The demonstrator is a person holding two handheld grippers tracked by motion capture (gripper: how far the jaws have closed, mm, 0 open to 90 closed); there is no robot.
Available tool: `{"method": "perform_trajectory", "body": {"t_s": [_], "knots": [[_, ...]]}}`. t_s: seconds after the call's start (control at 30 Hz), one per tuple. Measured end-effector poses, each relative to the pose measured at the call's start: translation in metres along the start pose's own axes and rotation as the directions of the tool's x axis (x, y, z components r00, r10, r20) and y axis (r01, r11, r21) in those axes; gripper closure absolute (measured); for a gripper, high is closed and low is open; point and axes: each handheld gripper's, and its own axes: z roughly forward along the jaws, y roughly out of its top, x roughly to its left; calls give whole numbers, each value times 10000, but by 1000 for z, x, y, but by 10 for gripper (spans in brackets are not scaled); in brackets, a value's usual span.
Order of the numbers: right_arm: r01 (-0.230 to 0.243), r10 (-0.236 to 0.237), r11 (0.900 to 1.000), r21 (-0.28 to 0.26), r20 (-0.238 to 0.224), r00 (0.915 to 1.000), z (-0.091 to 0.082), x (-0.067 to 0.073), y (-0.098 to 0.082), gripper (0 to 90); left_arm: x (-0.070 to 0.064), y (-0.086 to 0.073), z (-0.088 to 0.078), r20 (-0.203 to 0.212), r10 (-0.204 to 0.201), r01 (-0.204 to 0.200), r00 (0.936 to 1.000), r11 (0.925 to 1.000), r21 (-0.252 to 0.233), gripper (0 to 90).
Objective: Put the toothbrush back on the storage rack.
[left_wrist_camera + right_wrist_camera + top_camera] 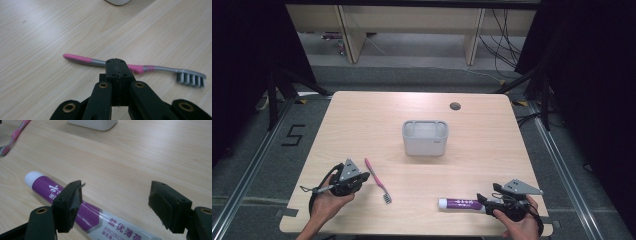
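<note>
1. Nearest the high camera, the person's two hands come in over the near table edge, each bearing a gripper: the left gripper (357, 179) beside a pink toothbrush (377, 180), the right gripper (484, 201) at the tail end of a purple toothpaste tube (460, 203).
2. Left claw: clenched, its jaws pressed flat together in the left gripper view. The toothbrush (135, 67) lies flat on the wood right behind the jaw tips; whether the tips pinch its handle or merely hide it cannot be told.
3. Right claw: released, jaws standing wide. In the right gripper view the toothpaste tube (82, 212) lies on the table (140, 157), passing under the left jaw, with neither pad pressing on it.
4. Risk on the left, as a judgement: with the jaws already shut, any advance would likely shove the toothbrush along the table rather than pick it up.
5. Risk on the right: the tube sits off to one side of the gap, not centred, so closing now could catch only its soft edge and let it slip or twist out.
6. Container: a grey bin (425, 137) stands at mid-table, well apart from both items; as far as the high view shows, nothing is in it.
</note>
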Motion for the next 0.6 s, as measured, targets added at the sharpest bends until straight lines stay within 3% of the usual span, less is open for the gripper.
{"method": "perform_trajectory", "body": {"t_s": [0.2,0.23,0.3,0.33,0.6], "knots": [[-117,117,9999,20,-175,9998,1,0,0,281,6,8,8,-14,-124,124,9999,9999,-70,897],[-80,80,10000,10,-216,9997,2,0,0,281,10,11,11,-8,42,-42,10000,9999,128,897],[-173,174,9998,123,-77,9998,0,1,0,281,13,14,16,-72,-127,128,9999,9999,71,897],[21,-21,9999,102,-33,10000,0,0,0,282,15,15,17,-87,40,-38,10000,9997,225,897],[7,-7,10000,7,-55,10000,1,0,0,285,25,23,28,-70,-34,37,10000,9992,388,897]]}}
